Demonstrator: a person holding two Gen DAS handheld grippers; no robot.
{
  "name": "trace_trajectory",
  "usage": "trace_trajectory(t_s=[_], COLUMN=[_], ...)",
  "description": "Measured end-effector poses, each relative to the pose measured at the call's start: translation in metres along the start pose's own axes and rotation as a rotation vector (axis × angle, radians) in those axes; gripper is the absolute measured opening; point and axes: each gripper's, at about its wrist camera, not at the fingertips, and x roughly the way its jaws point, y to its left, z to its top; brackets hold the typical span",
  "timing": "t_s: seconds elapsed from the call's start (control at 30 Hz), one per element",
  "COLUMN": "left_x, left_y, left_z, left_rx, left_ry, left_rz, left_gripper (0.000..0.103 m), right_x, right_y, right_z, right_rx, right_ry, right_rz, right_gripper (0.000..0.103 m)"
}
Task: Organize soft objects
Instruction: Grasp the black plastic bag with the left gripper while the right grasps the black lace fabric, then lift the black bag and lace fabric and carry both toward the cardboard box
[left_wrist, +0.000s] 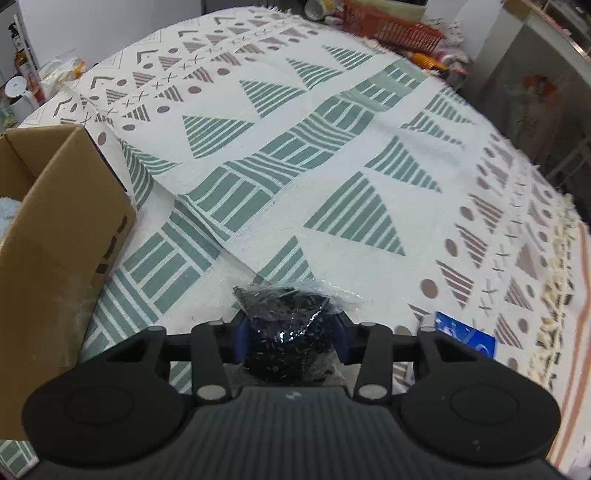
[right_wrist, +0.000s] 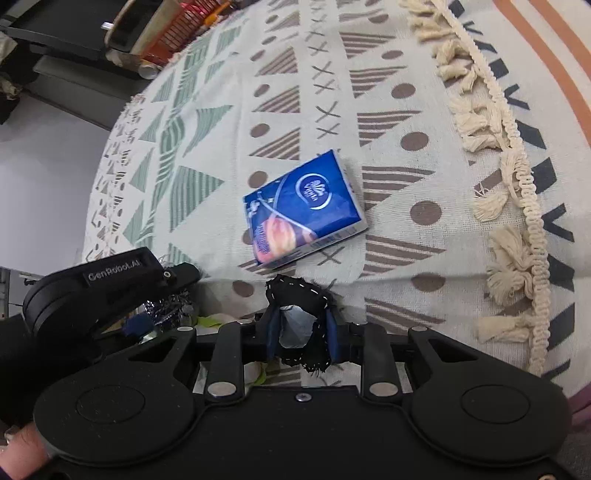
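Note:
In the left wrist view my left gripper (left_wrist: 291, 332) is shut on a crinkly clear bag of black pieces (left_wrist: 291, 325), held just above the patterned cloth (left_wrist: 332, 147). A cardboard box (left_wrist: 55, 229) stands open at the left, with something pale blue inside. In the right wrist view my right gripper (right_wrist: 301, 332) is shut on a black fabric piece with white stitching (right_wrist: 299, 295) and a pale lining. A blue tissue pack (right_wrist: 303, 208) lies flat on the cloth just ahead of it, and shows as a blue corner (left_wrist: 465, 334) in the left wrist view. The left gripper (right_wrist: 110, 291) sits to the left.
An orange basket (left_wrist: 391, 26) and small clutter sit at the far edge of the cloth. A tasselled fringe (right_wrist: 495, 184) runs along the right side over an orange-striped mat. Bottles and a white container (left_wrist: 16, 92) stand at the far left. A hand (right_wrist: 18, 450) shows at the bottom left.

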Motion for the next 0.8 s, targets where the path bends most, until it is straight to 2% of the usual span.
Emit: trace_trajectory(t_s=[0.47,0.8], left_x=[-0.077,-0.120], left_y=[0.034,0.074], left_z=[-0.016,-0.022], left_rx=[0.035,0.022], left_ry=[-0.129,-0.207], left_rz=[-0.145,-0.205], left_gripper=[0.042,0.042], right_x=[-0.052,-0.086], right_y=[0.017,0.047], right_z=[-0.020,-0.042], right_rx=[-0.064,-0.116], right_ry=[-0.155,-0.270], right_rz=[0.044,0.024], right_gripper=[0.026,0.026])
